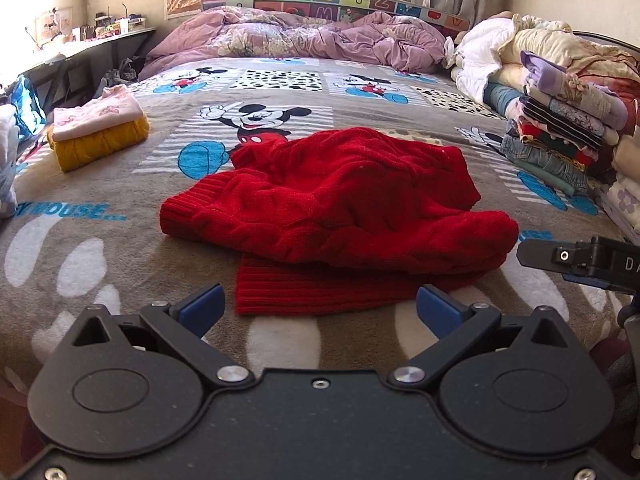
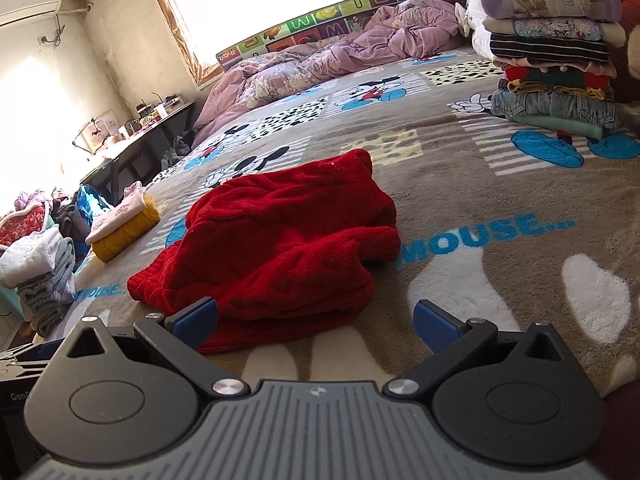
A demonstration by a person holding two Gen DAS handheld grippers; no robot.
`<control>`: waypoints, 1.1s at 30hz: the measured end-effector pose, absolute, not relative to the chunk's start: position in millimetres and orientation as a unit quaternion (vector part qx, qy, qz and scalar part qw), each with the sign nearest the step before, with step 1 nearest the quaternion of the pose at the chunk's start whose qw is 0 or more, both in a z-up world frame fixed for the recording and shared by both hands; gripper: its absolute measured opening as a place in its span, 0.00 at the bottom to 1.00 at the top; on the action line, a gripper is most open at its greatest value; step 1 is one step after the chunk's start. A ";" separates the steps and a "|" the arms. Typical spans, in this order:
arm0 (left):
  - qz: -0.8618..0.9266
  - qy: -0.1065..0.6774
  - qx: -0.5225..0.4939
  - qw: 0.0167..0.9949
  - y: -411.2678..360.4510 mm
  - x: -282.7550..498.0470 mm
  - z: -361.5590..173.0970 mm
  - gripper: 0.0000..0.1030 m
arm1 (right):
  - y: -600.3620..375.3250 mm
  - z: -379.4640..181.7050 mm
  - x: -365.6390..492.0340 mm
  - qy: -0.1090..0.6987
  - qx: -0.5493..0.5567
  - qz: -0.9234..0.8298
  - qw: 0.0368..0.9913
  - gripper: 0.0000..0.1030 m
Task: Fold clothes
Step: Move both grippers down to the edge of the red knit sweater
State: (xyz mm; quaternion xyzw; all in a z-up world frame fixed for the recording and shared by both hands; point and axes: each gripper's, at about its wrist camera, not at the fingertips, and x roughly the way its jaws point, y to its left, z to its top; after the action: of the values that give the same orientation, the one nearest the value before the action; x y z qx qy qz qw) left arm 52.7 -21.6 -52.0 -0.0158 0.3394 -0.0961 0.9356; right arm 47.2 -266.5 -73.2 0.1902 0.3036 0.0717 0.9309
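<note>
Red cable-knit sweater [image 1: 336,204] lay rumpled on Mickey Mouse blanket [image 1: 120,264]. L gripper [image 1: 320,312] & R gripper [image 2: 316,320] both empty, jaws wide, just short of its hem.

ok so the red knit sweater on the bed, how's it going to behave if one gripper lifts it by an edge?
Probably floppy: the red sweater lies rumpled in soft overlapping folds, so a lifted edge would likely drape and unfold. The chunky cable knit suggests it is fairly heavy for cloth. The ribbed hem should grip well; both the left gripper and right gripper are open, clear of it.
</note>
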 end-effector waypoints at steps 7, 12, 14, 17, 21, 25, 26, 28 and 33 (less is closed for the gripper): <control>-0.109 0.355 -0.032 0.928 -20.7 71.0 -53.0 1.00 | -280.3 -82.3 61.5 0.298 0.199 0.055 0.932 1.00; -0.122 0.354 -0.029 0.927 -26.2 85.9 -48.5 0.99 | -293.8 -93.8 71.8 0.294 0.236 0.065 0.924 1.00; -0.128 0.354 -0.027 0.926 -28.4 91.9 -46.7 1.00 | -301.0 -98.8 77.0 0.294 0.267 0.079 0.914 1.00; -0.137 0.351 -0.019 0.926 -35.1 101.3 -41.1 1.00 | -309.3 -104.9 85.3 0.294 0.303 0.090 0.902 1.00; -0.151 0.339 0.005 0.929 -51.1 114.7 -28.0 0.99 | -318.8 -111.3 95.3 0.284 0.342 0.100 0.890 1.00; -0.164 0.334 0.032 0.928 -64.7 142.1 -18.9 0.99 | -324.2 -116.2 103.5 0.269 0.361 0.108 0.886 0.99; -0.169 0.332 0.042 0.927 -70.3 147.1 -16.3 0.99 | -325.3 -117.6 105.8 0.266 0.366 0.111 0.885 0.99; -0.181 0.329 0.055 0.925 -80.2 156.9 -10.8 0.99 | -327.5 -121.5 110.4 0.260 0.375 0.116 0.882 0.99; -0.199 0.336 0.080 0.917 -104.5 188.2 -2.2 0.98 | -332.3 -133.5 120.6 0.259 0.397 0.134 0.870 0.93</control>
State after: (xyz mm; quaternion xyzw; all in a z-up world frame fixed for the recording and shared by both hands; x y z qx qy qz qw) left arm 188.2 -104.5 -2.2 0.0801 0.3358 -0.1994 0.9171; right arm 120.6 -332.3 -133.5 0.3965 0.2593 0.1338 0.8704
